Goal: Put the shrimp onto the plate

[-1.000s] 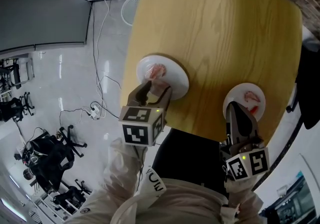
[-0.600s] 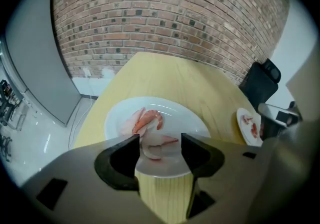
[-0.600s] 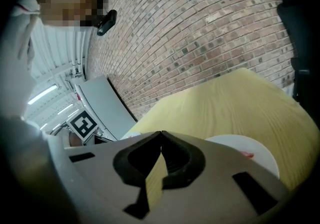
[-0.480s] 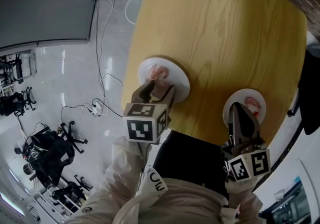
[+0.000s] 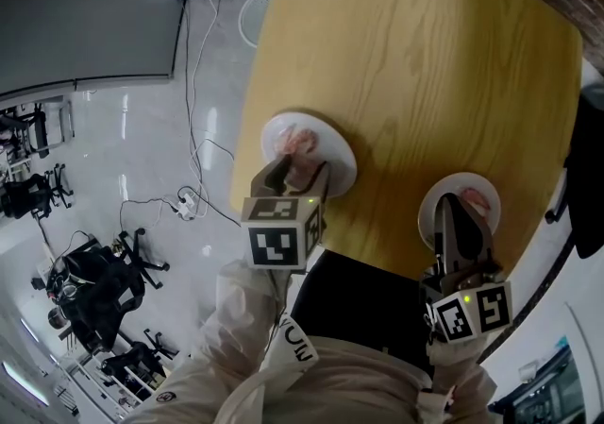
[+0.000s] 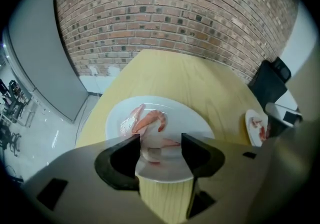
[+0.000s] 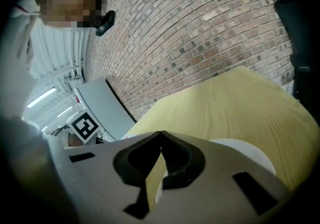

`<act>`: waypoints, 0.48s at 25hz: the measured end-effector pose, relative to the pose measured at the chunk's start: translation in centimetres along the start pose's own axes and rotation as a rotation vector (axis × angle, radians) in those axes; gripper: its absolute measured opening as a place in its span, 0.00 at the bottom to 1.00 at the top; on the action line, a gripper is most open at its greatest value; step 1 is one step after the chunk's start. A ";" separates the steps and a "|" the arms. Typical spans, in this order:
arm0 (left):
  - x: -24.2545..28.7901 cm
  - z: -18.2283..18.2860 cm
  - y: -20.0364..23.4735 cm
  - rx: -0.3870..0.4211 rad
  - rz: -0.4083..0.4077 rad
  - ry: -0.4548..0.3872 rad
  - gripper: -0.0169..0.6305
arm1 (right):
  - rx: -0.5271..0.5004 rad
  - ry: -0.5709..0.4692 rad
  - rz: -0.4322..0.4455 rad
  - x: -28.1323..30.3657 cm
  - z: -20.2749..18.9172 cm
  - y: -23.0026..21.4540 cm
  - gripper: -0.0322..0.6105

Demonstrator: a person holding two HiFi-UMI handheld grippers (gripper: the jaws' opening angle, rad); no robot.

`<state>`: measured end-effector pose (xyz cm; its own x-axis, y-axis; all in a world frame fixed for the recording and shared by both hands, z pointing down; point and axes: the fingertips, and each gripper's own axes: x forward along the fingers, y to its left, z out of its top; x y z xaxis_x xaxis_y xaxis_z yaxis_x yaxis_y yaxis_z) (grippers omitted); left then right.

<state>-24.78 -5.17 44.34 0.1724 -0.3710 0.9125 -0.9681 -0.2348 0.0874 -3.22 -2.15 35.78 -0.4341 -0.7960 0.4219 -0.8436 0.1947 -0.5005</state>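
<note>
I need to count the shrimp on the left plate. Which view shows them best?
The left gripper view: the shrimp lie large and clear on the left plate, beyond the open left claw. The head view shows them small, by that claw's tips; the right gripper view shows none.

Brick wall [image 6: 165, 23], glossy pale floor [image 5: 123, 158], black office chairs [image 5: 94, 285].

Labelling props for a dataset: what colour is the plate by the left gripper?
White; the plate shows best in the left gripper view.
</note>
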 end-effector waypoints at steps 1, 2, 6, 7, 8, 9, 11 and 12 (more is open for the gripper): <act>0.0 0.0 -0.1 -0.005 -0.001 0.001 0.41 | 0.001 0.001 0.001 0.0 0.0 0.0 0.09; -0.1 -0.1 -0.2 -0.009 -0.003 0.003 0.41 | 0.001 0.002 0.002 0.0 -0.1 0.0 0.09; 0.0 -0.3 -0.1 -0.010 0.002 -0.001 0.41 | 0.004 0.003 0.003 0.0 -0.4 -0.2 0.09; -0.1 -0.3 -0.1 -0.009 0.002 -0.004 0.41 | 0.004 0.003 0.003 0.0 -0.4 -0.2 0.09; -0.1 -0.2 -0.1 -0.008 0.001 -0.008 0.41 | 0.004 0.003 0.002 0.0 -0.4 -0.1 0.09; -0.2 -0.2 0.0 -0.008 -0.001 -0.012 0.41 | 0.004 0.003 0.002 -0.1 -0.4 -0.1 0.09; -0.2 -0.1 -0.1 -0.008 -0.007 -0.021 0.41 | 0.004 0.002 0.002 -0.2 -0.5 -0.1 0.09; -0.3 -0.1 -0.1 -0.007 -0.009 -0.026 0.41 | 0.003 0.002 0.001 -0.2 -0.5 -0.1 0.09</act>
<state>-24.70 -4.98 44.11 0.1860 -0.3922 0.9009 -0.9677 -0.2320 0.0989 -3.23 -1.66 36.12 -0.4357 -0.7947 0.4226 -0.8420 0.1940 -0.5034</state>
